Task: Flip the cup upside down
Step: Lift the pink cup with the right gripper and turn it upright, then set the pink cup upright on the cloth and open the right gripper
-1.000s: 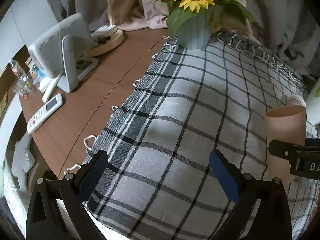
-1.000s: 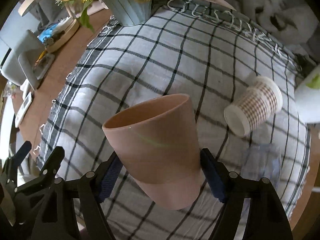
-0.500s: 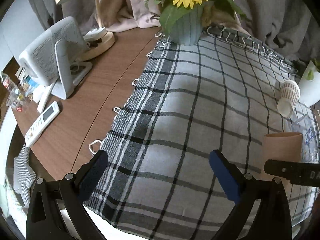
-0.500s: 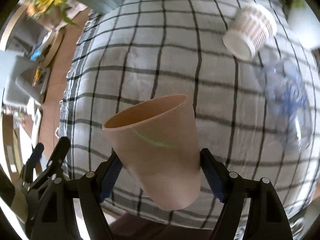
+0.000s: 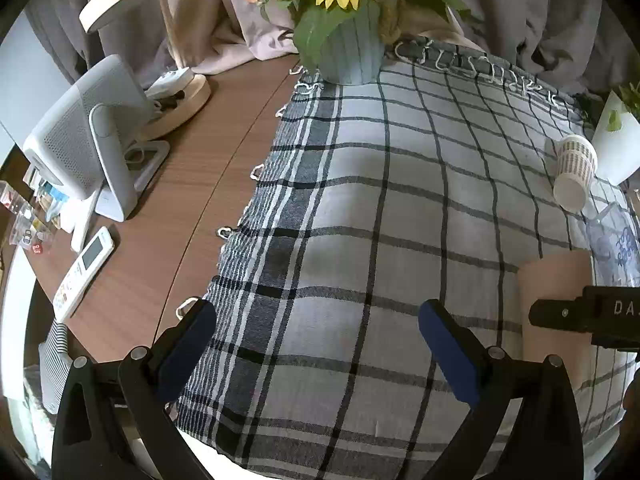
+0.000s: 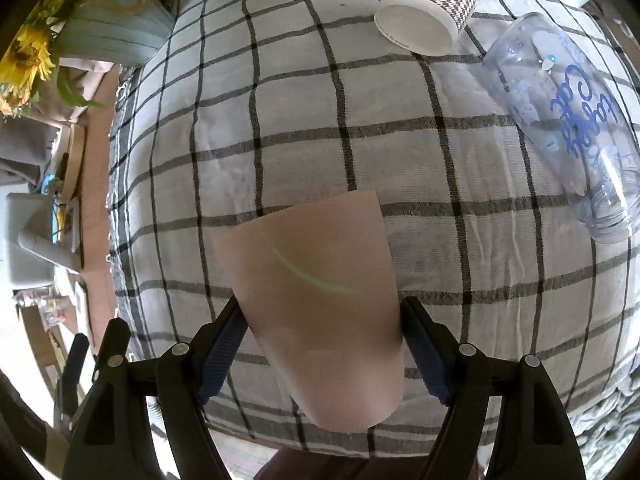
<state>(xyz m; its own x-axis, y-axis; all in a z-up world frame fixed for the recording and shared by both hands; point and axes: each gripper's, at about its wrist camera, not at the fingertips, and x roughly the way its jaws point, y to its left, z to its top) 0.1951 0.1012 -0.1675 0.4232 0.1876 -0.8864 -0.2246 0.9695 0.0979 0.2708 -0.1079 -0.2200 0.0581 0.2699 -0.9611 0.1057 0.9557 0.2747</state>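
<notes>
My right gripper [image 6: 322,344] is shut on a plain pink cup [image 6: 320,300] and holds it over the checked cloth [image 6: 280,140]. The cup is tipped so its mouth points away and down; I see its outer wall and its base end nearest me. In the left wrist view the same cup [image 5: 556,280] shows at the right edge, clamped by the right gripper's black finger [image 5: 568,314]. My left gripper [image 5: 316,344] is open and empty above the front of the cloth [image 5: 360,200].
A patterned paper cup [image 6: 432,4] lies on its side at the back right, next to a clear tumbler with blue writing [image 6: 568,120]. A vase of sunflowers [image 5: 348,40] stands at the cloth's far edge. A fan [image 5: 92,140], lamp and remote [image 5: 84,268] sit on the wooden table to the left.
The right gripper has turned the pink cup over forwards: its open mouth faced up and towards me before, and now it points away and down. The left gripper has stayed open.
</notes>
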